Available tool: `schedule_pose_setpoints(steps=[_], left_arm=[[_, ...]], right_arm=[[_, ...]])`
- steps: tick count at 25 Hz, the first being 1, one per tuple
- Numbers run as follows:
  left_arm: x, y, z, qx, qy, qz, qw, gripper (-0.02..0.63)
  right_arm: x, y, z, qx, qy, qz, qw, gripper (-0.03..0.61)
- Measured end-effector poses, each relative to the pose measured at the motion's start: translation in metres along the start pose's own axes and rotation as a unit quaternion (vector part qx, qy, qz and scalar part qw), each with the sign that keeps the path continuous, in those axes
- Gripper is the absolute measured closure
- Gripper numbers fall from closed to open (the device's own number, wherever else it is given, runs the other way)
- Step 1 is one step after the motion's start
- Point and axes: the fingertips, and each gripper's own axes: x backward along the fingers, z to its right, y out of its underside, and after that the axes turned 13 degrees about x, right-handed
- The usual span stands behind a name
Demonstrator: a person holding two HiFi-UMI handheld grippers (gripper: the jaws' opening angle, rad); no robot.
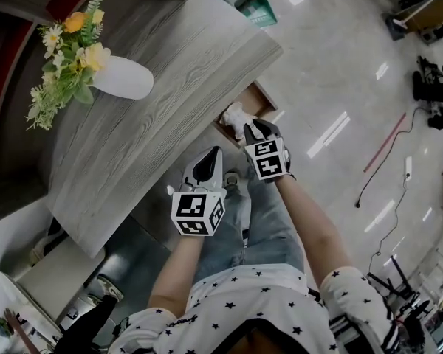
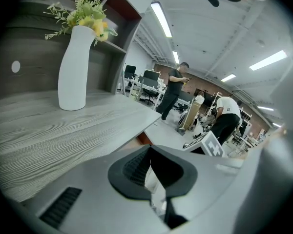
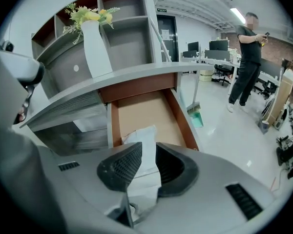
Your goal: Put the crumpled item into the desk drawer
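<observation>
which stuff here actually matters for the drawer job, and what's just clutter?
Job:
- crumpled item, white, clamped in the right gripper
- desk drawer, open

Lying about:
- vase with flowers on the desk
- left gripper, holding nothing
- person standing in the background

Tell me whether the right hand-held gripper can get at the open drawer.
Likely yes: the right hand-held gripper, shut on the crumpled paper, points straight into the open drawer, with nothing between.
</observation>
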Motion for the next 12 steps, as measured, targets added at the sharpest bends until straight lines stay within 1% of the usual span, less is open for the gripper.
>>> schedule_pose_setpoints(steps=[4,12], left_arm=[[0.011,-0.003,0.005,-0.005,0.005,0.007,1.0,0.601],[0.039,-0.01,0.013,-0.017,0.01,0.019,0.9996,0.601]], right_arm=[[0.021,-0.01,-0.004,-0.009,0.012,0.015,1.0,0.497],[0.074,-0.043,-0.018,-0.019,0.033,0.063,0.997,0.497]])
